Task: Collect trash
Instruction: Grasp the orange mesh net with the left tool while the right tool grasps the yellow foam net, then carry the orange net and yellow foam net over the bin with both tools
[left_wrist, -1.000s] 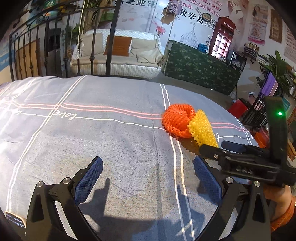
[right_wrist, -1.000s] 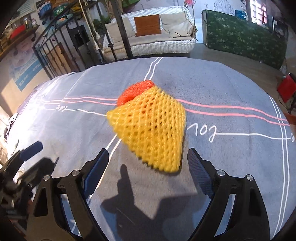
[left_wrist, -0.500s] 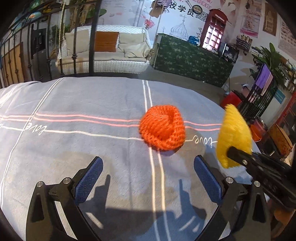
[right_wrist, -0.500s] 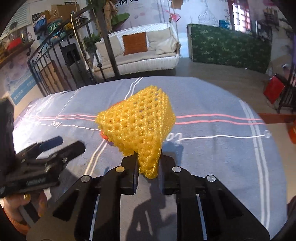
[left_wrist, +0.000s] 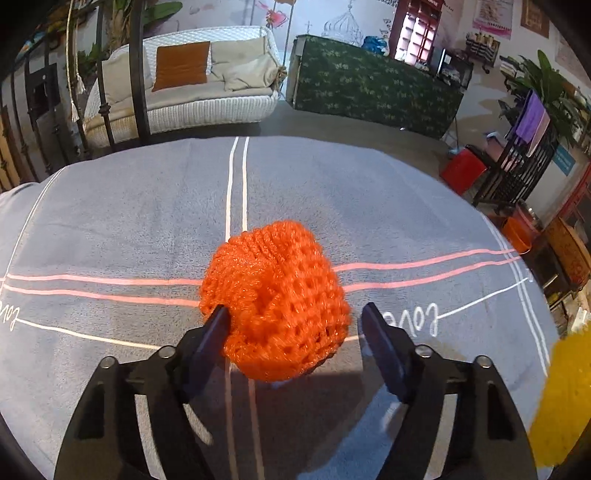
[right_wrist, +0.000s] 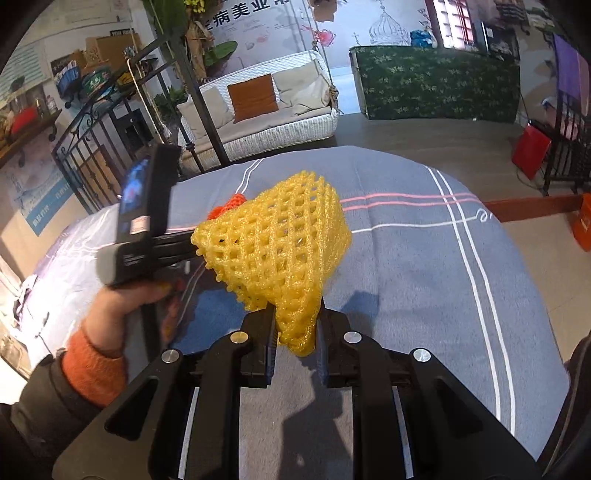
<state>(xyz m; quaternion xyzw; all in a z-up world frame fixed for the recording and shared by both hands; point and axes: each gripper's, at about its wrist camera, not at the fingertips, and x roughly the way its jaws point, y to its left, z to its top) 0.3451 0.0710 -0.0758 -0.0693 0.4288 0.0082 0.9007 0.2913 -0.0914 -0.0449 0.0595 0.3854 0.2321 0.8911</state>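
An orange foam net (left_wrist: 275, 306) lies on the grey striped cloth (left_wrist: 110, 206) of the table. My left gripper (left_wrist: 295, 332) is open around it; the left finger touches the net and the right finger stands apart. My right gripper (right_wrist: 295, 343) is shut on a yellow foam net (right_wrist: 280, 243) and holds it above the cloth. A blurred edge of the yellow net (left_wrist: 565, 398) shows at the far right of the left wrist view. In the right wrist view the yellow net hides most of the orange net (right_wrist: 227, 207).
The left hand and its gripper body (right_wrist: 144, 218) are at the left of the right wrist view. Beyond the table stand a white wicker sofa (left_wrist: 181, 99), a green-covered counter (left_wrist: 373, 92) and red bins (left_wrist: 461, 171).
My left gripper has moved forward onto the orange net, its fingers now on either side of it. My right gripper, shut on the yellow net, has lifted it up and to the right.
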